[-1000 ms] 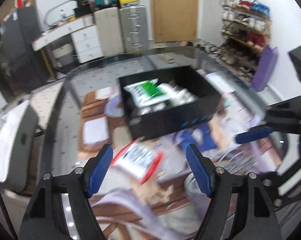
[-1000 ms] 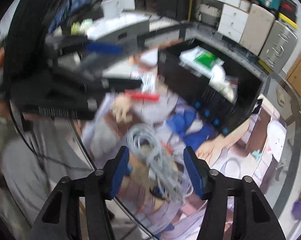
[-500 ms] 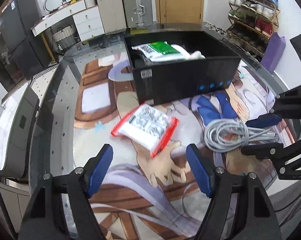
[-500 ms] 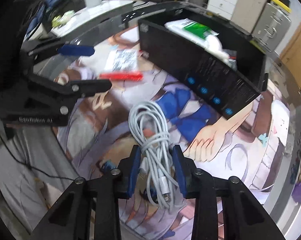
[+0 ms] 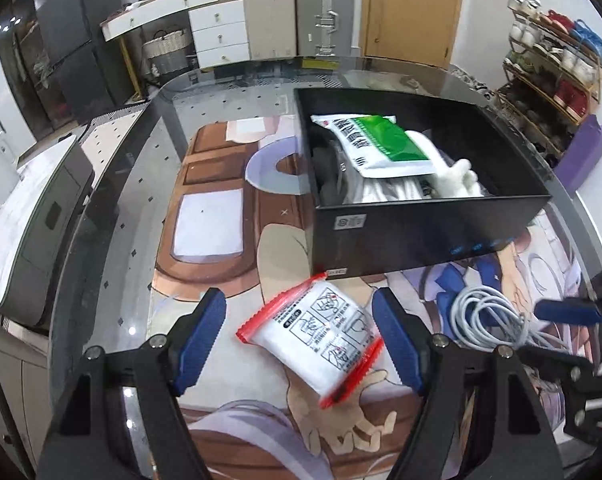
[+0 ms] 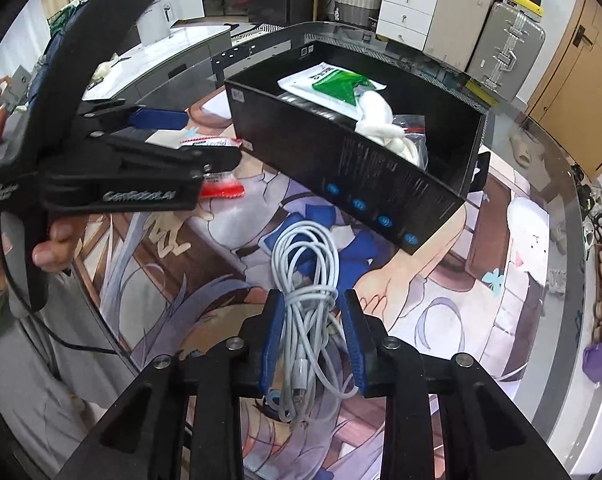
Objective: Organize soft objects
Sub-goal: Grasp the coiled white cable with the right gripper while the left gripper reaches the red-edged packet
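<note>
Right wrist view: nearest the camera, the right gripper (image 6: 312, 338) is seen with its blue pads pressed against the two sides of a coiled white cable (image 6: 307, 280), which lies on the printed mat (image 6: 481, 264) and is pinched at the near end of its loops. The far loops are spread loosely on the mat beyond the pads. The cable is judged to be light and limp; the loops can be expected to sag and swing when lifted, so the bundled middle, where the strands run together, is the better place to be gripped.

To the left, the left gripper (image 6: 205, 140) is held by a hand (image 6: 57, 248) over a sealed red-edged bag (image 6: 221, 188), partly hidden behind it. In the left wrist view its jaws are seen spread wide, with the bag (image 5: 315, 344) lying flat on the mat between them and untouched by either pad. The bag appears soft, thin and slippery; it would probably best be taken across its middle or by one red seam.

Farther off stands an open black box (image 6: 341, 168), its near corner just beside the bag. Inside it are seen a green-and-white packet (image 5: 377, 146) and a white glove-like item (image 5: 459, 180), so part of the sorting is judged to be done, with the cable and the bag not yet put in.
</note>
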A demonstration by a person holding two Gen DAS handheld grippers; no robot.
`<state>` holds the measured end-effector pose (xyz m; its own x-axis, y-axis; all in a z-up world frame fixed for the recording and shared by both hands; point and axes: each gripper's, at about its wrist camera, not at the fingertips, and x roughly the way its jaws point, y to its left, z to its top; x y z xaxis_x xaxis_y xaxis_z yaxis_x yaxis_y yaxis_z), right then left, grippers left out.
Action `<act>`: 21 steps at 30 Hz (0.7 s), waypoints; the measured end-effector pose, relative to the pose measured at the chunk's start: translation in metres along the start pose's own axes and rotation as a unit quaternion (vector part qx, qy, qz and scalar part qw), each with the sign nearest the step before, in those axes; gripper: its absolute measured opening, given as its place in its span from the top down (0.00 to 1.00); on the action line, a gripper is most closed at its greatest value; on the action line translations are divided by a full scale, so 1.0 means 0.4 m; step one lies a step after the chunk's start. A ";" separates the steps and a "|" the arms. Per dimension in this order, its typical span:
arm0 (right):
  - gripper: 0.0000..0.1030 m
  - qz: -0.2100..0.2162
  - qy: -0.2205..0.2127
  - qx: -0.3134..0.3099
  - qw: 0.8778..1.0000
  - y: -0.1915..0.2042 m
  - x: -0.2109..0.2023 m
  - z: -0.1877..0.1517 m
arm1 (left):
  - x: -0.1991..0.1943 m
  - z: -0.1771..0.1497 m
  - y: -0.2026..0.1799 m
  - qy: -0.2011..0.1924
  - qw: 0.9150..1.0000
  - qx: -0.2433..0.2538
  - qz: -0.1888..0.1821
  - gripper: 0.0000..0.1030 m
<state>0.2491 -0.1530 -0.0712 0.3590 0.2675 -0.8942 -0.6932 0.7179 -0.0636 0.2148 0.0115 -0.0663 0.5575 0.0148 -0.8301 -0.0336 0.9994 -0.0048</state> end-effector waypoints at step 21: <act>0.53 0.035 0.012 0.002 0.999 0.020 0.008 -0.018 | -0.011 -0.055 -0.019 0.029 0.996 0.069 -0.043 0.49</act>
<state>0.2400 -0.1511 -0.0778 0.2940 0.3021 -0.9068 -0.7137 0.7005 0.0020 0.1944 0.0033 -0.0748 0.5046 -0.0698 -0.8605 0.1301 0.9915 -0.0041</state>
